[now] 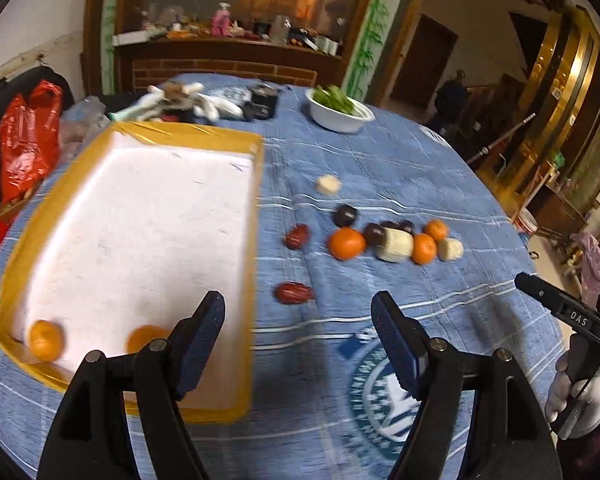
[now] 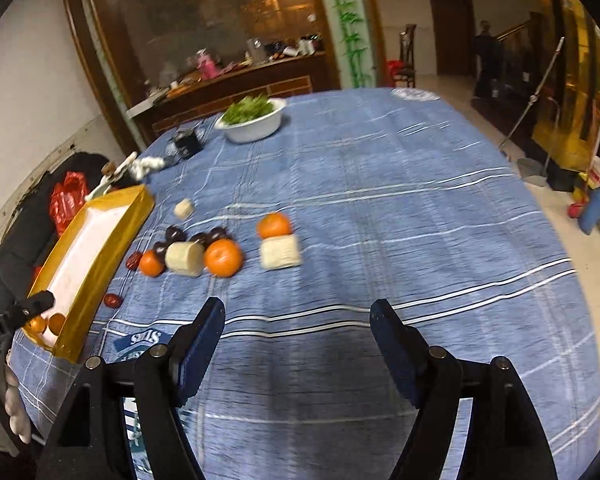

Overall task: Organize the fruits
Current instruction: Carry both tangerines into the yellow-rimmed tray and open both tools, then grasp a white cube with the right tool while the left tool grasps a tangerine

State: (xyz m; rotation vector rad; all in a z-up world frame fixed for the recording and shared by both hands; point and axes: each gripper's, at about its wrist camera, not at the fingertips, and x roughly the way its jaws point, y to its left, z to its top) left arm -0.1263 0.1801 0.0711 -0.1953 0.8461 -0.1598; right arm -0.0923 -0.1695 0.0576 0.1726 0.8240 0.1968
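A white tray with a yellow rim point(image 1: 256, 208) lies on the blue tablecloth and holds two oranges point(image 1: 46, 340) at its near end. My left gripper point(image 1: 298, 332) is open and empty over the tray's near right edge. Loose fruit lies to the right: three oranges point(image 1: 346, 243), dark plums point(image 1: 345, 215), red dates point(image 1: 294, 293) and pale banana pieces point(image 1: 396, 245). My right gripper point(image 2: 298, 334) is open and empty above the cloth, short of an orange point(image 2: 223, 257) and a banana piece point(image 2: 281, 257). The tray point(image 2: 112, 236) also shows at the left of the right wrist view.
A white bowl of greens point(image 1: 340, 110) stands at the far side of the table. Small clutter point(image 1: 204, 102) lies beyond the tray. A red plastic bag point(image 1: 28, 140) sits off the table's left edge. The table drops off at the right point(image 2: 560, 240).
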